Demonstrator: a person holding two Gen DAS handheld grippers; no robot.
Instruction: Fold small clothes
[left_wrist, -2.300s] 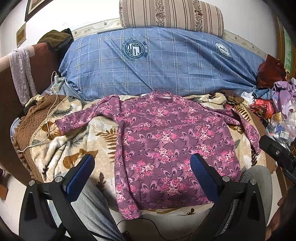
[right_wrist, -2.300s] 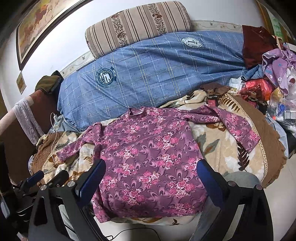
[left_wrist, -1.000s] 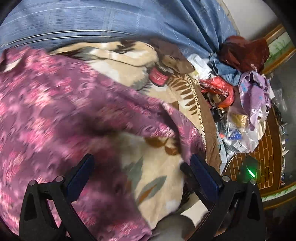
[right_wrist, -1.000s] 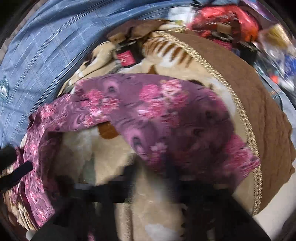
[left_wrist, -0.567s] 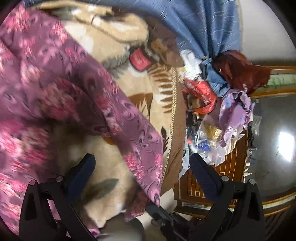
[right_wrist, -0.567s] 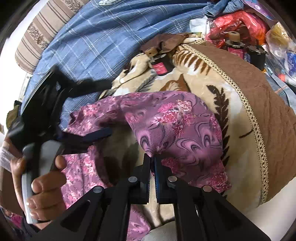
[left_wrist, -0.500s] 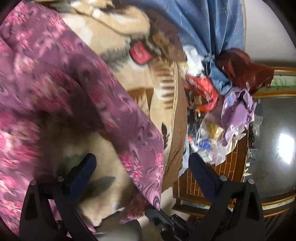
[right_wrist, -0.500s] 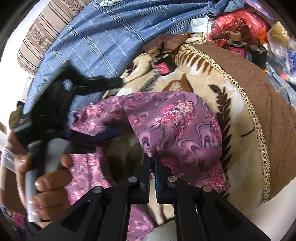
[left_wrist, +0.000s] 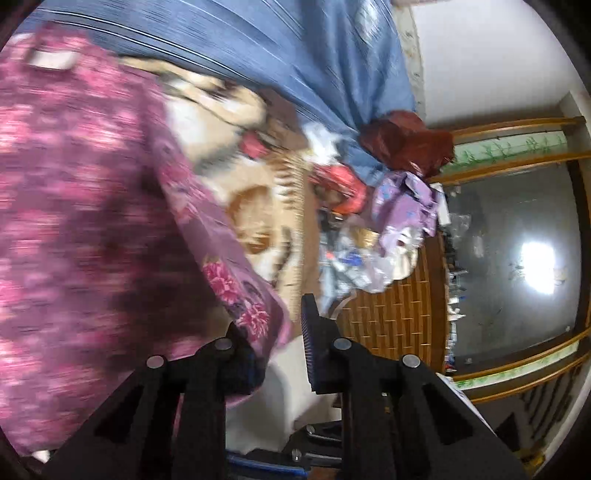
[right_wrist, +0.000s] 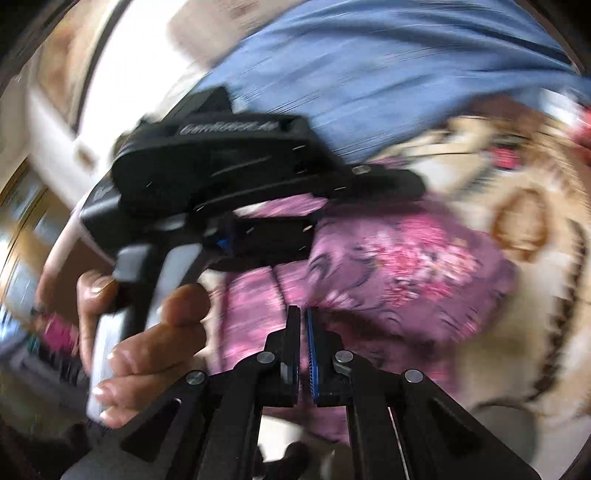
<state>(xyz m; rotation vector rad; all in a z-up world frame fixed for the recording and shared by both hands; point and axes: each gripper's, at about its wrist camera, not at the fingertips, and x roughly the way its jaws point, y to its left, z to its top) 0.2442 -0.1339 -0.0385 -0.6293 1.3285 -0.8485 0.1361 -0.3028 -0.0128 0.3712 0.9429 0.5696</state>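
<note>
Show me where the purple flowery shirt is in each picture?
Left wrist view: the purple flowery shirt fills the left half, its edge reaching down between the left gripper fingers.
Right wrist view: it sits in the middle, running down to the right gripper, which is shut on it.
Shared landmark: the blue checked quilt lies along the top in both views.
</note>
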